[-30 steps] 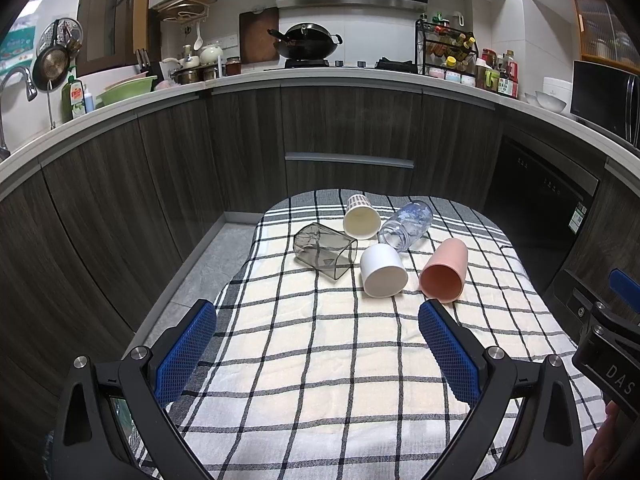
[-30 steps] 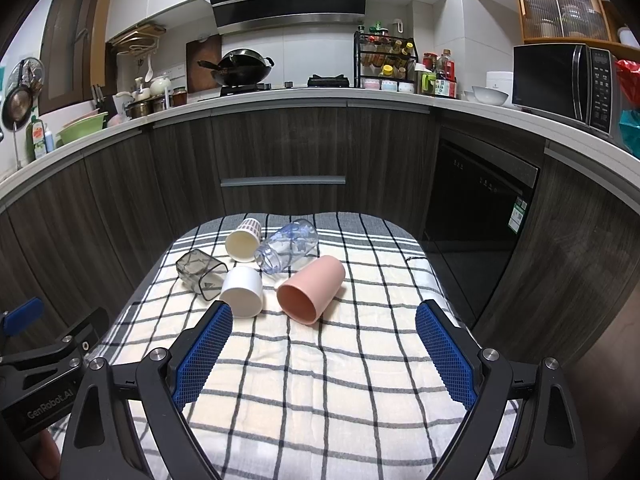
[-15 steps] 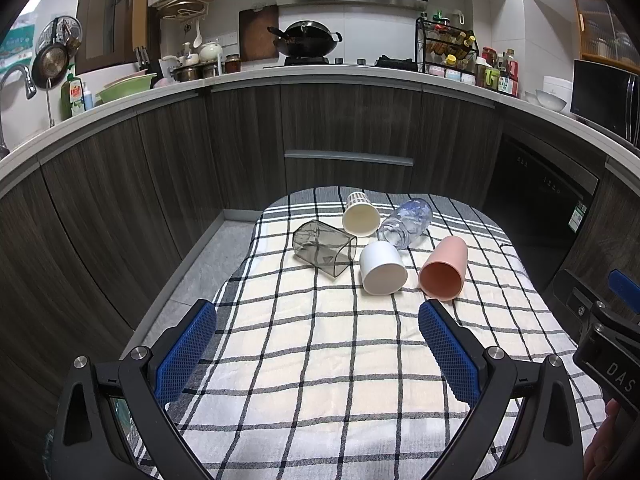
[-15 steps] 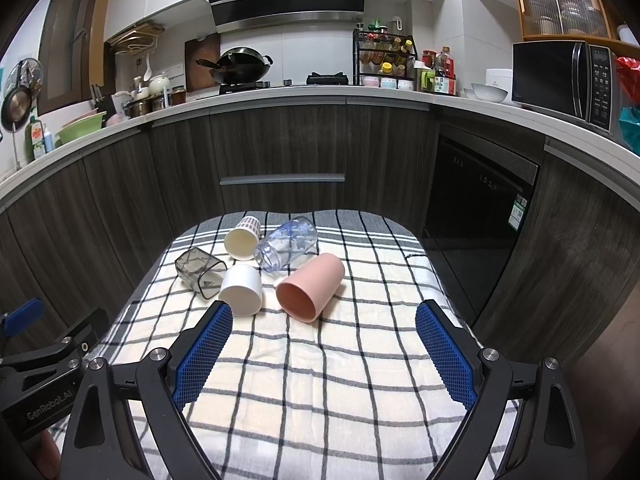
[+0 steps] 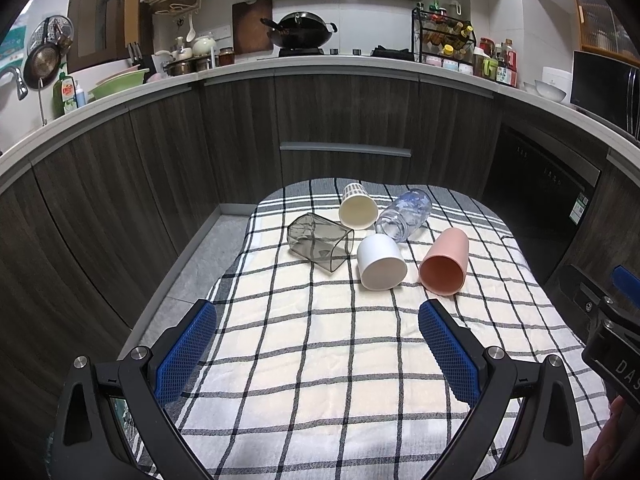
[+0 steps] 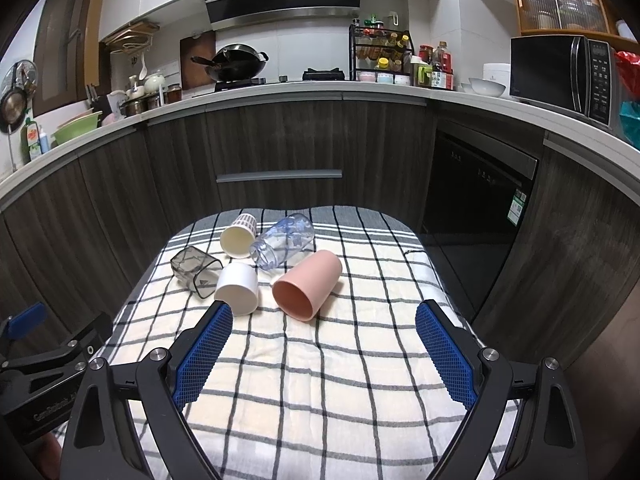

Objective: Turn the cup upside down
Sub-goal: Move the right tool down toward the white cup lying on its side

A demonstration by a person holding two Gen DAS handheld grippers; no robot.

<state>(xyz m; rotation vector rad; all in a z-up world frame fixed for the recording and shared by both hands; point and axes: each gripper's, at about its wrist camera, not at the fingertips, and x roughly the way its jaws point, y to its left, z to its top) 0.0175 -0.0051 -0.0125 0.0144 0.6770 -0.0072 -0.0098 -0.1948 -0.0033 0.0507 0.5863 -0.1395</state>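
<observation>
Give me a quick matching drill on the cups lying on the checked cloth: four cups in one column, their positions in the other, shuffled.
Things:
1. pink cup
2. white cup
3. smoky grey square cup
4. clear bottle-shaped cup

Places, all lying on their sides:
A. farthest left of the group
B. behind the pink and white ones, beside the cream cup
C. farthest right, mouth toward the camera
D. front middle, just beyond the right gripper's left finger

Pairs: 1-C, 2-D, 3-A, 4-B
</observation>
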